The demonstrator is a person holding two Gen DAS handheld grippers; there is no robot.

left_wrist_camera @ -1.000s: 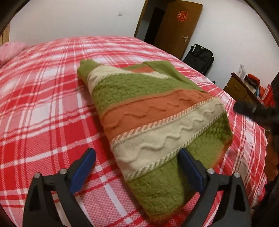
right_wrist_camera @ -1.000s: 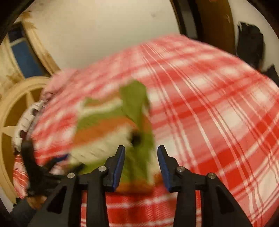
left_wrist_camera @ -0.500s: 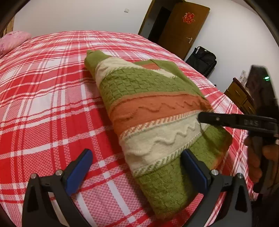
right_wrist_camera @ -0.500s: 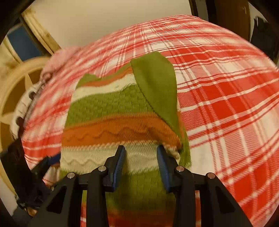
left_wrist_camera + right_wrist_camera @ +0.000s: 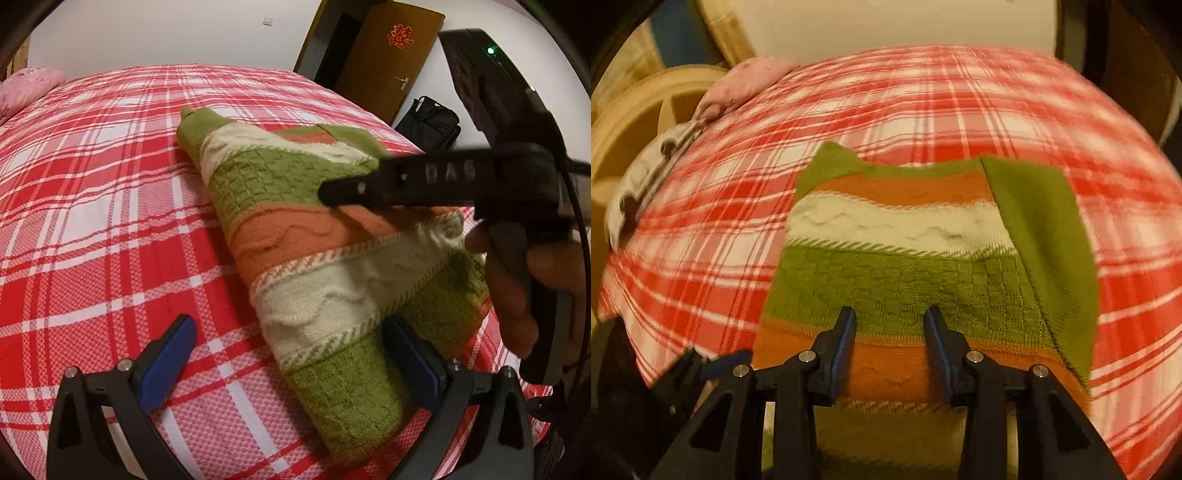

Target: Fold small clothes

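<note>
A knitted sweater (image 5: 314, 258) striped green, orange and cream lies folded on the red plaid bed (image 5: 92, 221). My left gripper (image 5: 291, 354) is open wide at the sweater's near end, its right finger (image 5: 410, 354) over the knit and its left finger over the bedspread. In the left wrist view a hand holds my right gripper (image 5: 369, 184) out over the middle of the sweater. In the right wrist view the right gripper (image 5: 890, 328) is open, with nothing between its fingers, above the sweater's (image 5: 905, 258) green band. A plain green sleeve (image 5: 1041, 240) lies folded over its right side.
A pink pillow (image 5: 29, 85) lies at the bed's far left corner. Past the bed are a brown door (image 5: 388, 55) and a black bag (image 5: 428, 122). A wooden headboard (image 5: 646, 122) and a pale cloth (image 5: 646, 173) flank the bed's left edge in the right wrist view.
My right gripper has come in from the sweater's right edge and now reaches over its middle, lower than before. Its gap is unchanged. The left gripper has stayed put.
</note>
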